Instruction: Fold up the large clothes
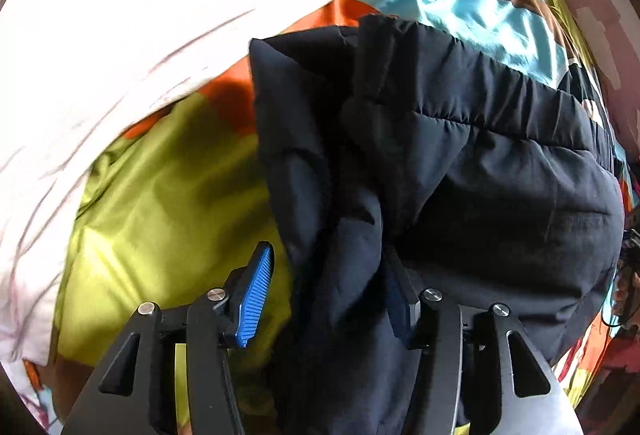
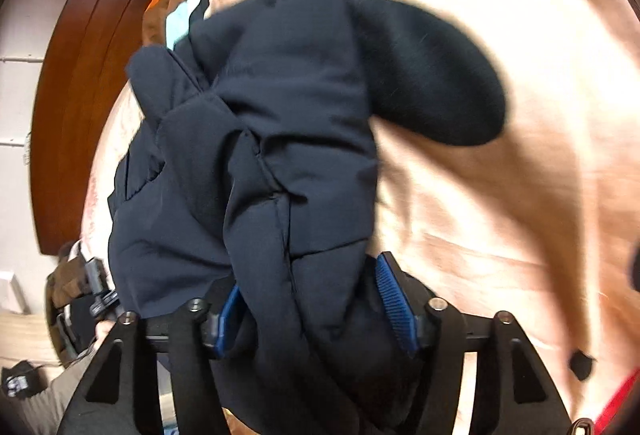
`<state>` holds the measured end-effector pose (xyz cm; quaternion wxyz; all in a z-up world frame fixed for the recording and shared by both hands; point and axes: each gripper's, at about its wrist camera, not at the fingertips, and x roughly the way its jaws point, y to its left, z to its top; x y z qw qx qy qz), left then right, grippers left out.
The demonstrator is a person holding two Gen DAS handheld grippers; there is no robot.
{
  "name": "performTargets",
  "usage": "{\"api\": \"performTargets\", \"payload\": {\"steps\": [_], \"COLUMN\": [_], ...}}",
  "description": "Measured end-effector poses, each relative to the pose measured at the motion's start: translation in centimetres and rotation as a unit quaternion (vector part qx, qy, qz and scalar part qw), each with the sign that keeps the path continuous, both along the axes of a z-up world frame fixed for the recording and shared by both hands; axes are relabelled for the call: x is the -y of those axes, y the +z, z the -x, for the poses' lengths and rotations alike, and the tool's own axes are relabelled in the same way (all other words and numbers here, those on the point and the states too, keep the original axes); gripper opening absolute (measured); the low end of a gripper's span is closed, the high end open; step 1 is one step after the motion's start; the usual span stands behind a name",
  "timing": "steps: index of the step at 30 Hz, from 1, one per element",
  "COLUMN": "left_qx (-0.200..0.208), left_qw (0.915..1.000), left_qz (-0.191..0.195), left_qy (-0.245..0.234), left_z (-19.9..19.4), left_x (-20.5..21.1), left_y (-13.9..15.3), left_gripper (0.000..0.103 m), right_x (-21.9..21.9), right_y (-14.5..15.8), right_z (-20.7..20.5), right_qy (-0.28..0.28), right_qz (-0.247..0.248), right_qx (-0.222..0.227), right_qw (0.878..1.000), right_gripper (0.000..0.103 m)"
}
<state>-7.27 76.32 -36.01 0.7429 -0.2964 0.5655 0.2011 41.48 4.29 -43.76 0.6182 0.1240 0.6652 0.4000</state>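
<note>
Here is the dark navy padded jacket [image 1: 460,171], lying on a bed over a colourful patterned sheet [image 1: 168,195] of lime, orange, turquoise and brown. From the left wrist view its long axis runs from the near bottom edge up and away toward the top of the picture, quilted seams crossing it, and a folded flap [image 1: 304,139] stands along its left side. The elastic-looking gathered edge curves along the far right.

The left gripper [image 1: 328,299] points steeply down at the jacket. Its jaws stand apart: the left blue pad [image 1: 254,299] is bare, clear of the cloth over the lime sheet, while the right pad is half buried in a fold. Released, then, with cloth between the fingers but not pinched.

Over to the right wrist view: the jacket bunches up thickly between the jaws of the right gripper [image 2: 316,307], rising away toward the top left. Both blue pads [image 2: 394,305] show with the fabric sitting between them; whether they press on it I cannot tell.

A pale peach sheet [image 2: 500,195] fills the right side, with a dark rounded piece of fabric [image 2: 432,75] lying on it just beside the jacket. A curved wooden headboard [image 2: 88,75] stands at left.
</note>
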Motion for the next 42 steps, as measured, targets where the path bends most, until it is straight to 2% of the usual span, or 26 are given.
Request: {"api": "performTargets", "payload": {"steps": [2,4,6,8,10,13,15,17,19,24,32,42], "left_qx": [0.003,0.013,0.014,0.013,0.019,0.038,0.043,0.038,0.043,0.049,0.071,0.080], "left_qw": [1.0000,0.9998,0.9993,0.9986,0.9977,0.9977,0.9982,0.9985,0.9985,0.9969,0.9941,0.9908], "left_qz": [-0.006,-0.005,-0.018,-0.037,-0.055,-0.050,-0.039,-0.039,-0.034,-0.060,-0.080,-0.108], "left_qy": [0.005,0.015,0.031,0.036,0.034,0.024,0.016,0.006,-0.002,-0.014,-0.017,-0.016], "left_z": [0.5,1.4,2.5,3.3,3.9,4.3,4.4,4.5,4.9,5.6,7.5,9.8], "left_x": [0.6,1.2,2.0,3.0,4.4,7.9,10.9,13.6,16.1,21.8,26.6,31.6], "left_y": [1.2,2.4,3.7,5.2,7.1,10.2,11.8,13.3,15.1,18.6,24.2,31.3], "left_gripper": [0.047,0.047,0.047,0.047,0.047,0.053,0.069,0.074,0.074,0.078,0.078,0.078], "right_x": [0.6,0.9,0.5,-0.5,-2.0,-4.3,-4.8,-5.6,-6.0,-5.4,-1.3,3.7], "right_y": [1.8,4.2,7.2,9.8,11.7,13.4,13.9,14.7,15.9,19.3,24.5,32.4], "right_z": [0.3,1.3,3.0,5.2,7.4,11.3,13.5,16.0,18.6,23.5,28.7,32.9], "right_qy": [-0.026,-0.057,-0.067,-0.051,-0.029,0.014,0.040,0.059,0.073,0.094,0.098,0.095], "right_qz": [0.004,-0.015,-0.007,0.005,0.024,0.039,0.053,0.068,0.078,0.076,0.069,0.042], "right_qx": [0.025,0.045,0.095,0.136,0.166,0.167,0.167,0.173,0.179,0.195,0.217,0.250], "right_qw": [0.999,0.997,0.993,0.989,0.985,0.985,0.984,0.981,0.978,0.973,0.969,0.963], "right_gripper": [0.061,0.062,0.064,0.080,0.085,0.087,0.087,0.087,0.087,0.089,0.090,0.090]}}
